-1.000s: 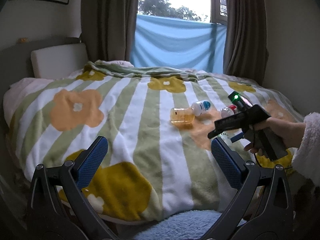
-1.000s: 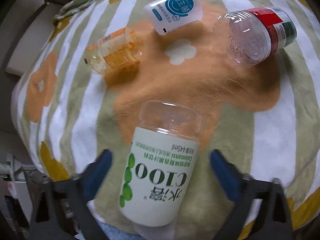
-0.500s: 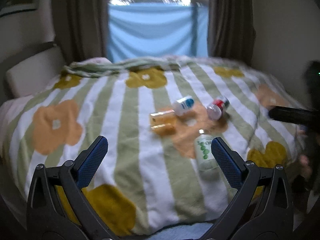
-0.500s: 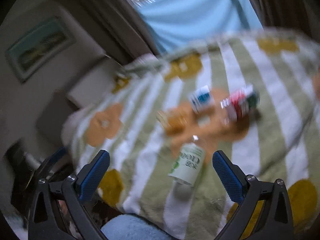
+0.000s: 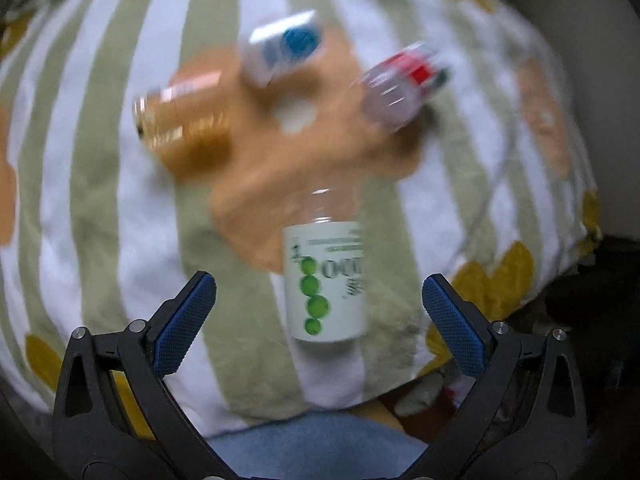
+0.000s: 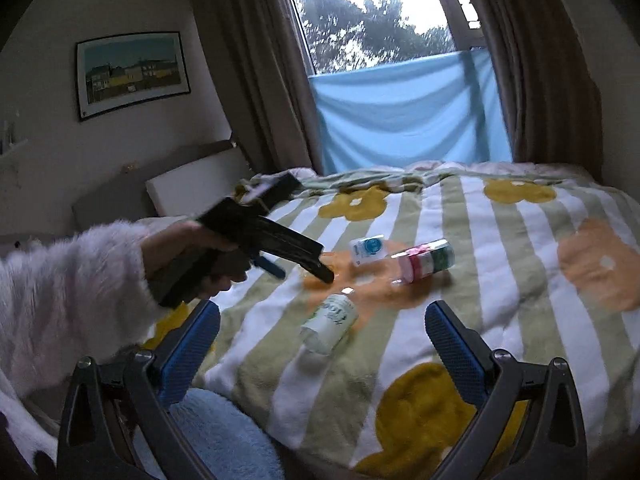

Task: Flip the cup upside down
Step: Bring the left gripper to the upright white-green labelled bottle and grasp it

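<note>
On the striped flower blanket, from left to right: amber cup lying on its side at far left; white container with blue label behind and right of it; green-dotted bottle on its side nearest, between the spread blue pads of the left gripper, untouched; clear red-banded cup toppled at far right. In the right wrist view: left gripper held over the blanket; right gripper spread wide, holding nothing, well short of the bottle.
</note>
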